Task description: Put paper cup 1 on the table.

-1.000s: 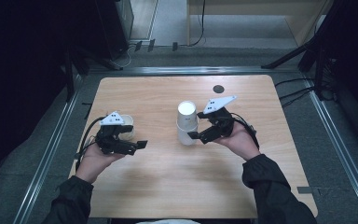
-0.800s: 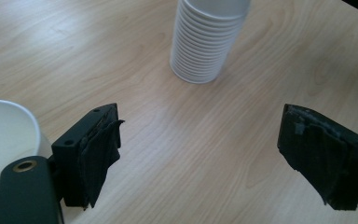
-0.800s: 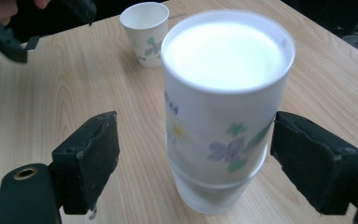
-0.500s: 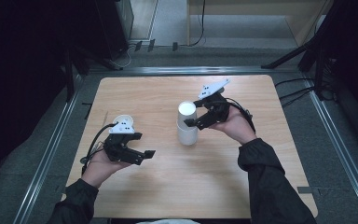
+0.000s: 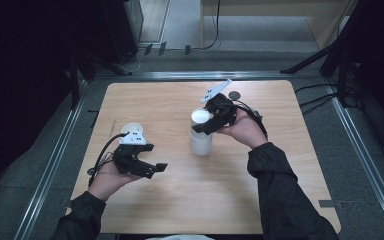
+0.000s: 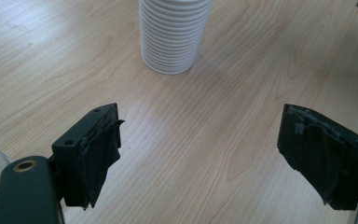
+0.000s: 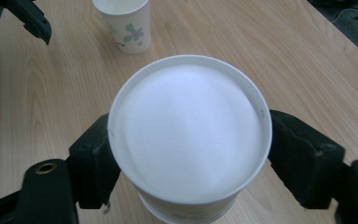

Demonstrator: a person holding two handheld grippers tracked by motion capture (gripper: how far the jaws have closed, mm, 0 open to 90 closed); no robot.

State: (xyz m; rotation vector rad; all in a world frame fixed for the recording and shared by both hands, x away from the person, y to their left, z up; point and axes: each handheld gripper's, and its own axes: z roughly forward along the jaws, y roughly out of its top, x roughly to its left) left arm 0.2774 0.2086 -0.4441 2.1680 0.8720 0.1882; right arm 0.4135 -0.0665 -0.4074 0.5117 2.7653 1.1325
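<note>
Overhead light on the table [image 5: 180, 210]; surroundings fall to near black. High view soft and grainy. Gripper views brighter, the cup stack [image 7: 189, 135] nearly blown out white.

No readable text anywhere. Cup [image 7: 128, 23] has a flower print only. No labels or numbers legible.

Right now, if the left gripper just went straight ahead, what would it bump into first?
Probably the ribbed white cup stack. The left gripper has its jaws wide open with bare table between, and the stack stands ahead, slightly left of centre. Depth is hard to judge.
</note>
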